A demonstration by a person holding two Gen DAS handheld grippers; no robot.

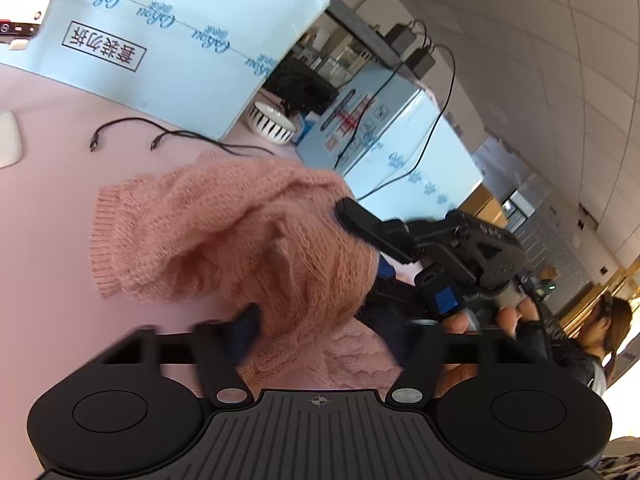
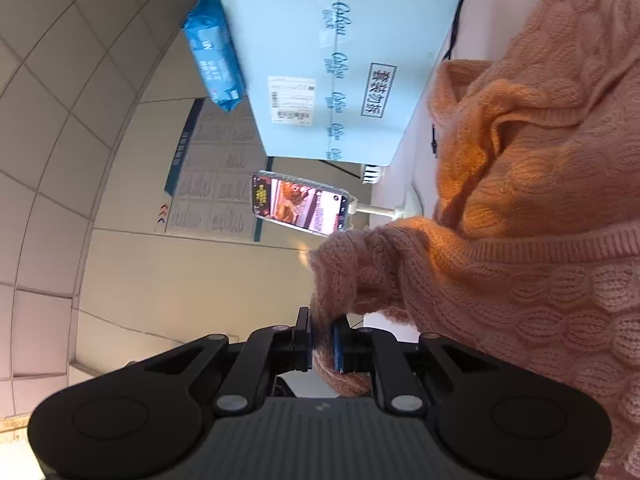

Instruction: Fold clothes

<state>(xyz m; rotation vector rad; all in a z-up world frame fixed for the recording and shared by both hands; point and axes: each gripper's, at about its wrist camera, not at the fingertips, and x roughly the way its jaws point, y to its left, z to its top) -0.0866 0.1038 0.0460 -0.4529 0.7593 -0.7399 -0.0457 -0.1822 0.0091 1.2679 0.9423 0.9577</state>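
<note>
A pink cable-knit sweater lies bunched on the pale pink table, and part of it is lifted. It fills the right side of the right wrist view. My right gripper is shut on a fold of the knit, with fabric pinched between the blue pads. It also shows in the left wrist view, at the sweater's right edge. My left gripper has the sweater draped over it. One dark blurred finger shows at the fabric's edge; the other is hidden.
Light blue cartons stand at the back of the table, with a striped bowl between them. Black cables and a white object lie on the left. A phone on a stand shows in the right wrist view. A person is at the right.
</note>
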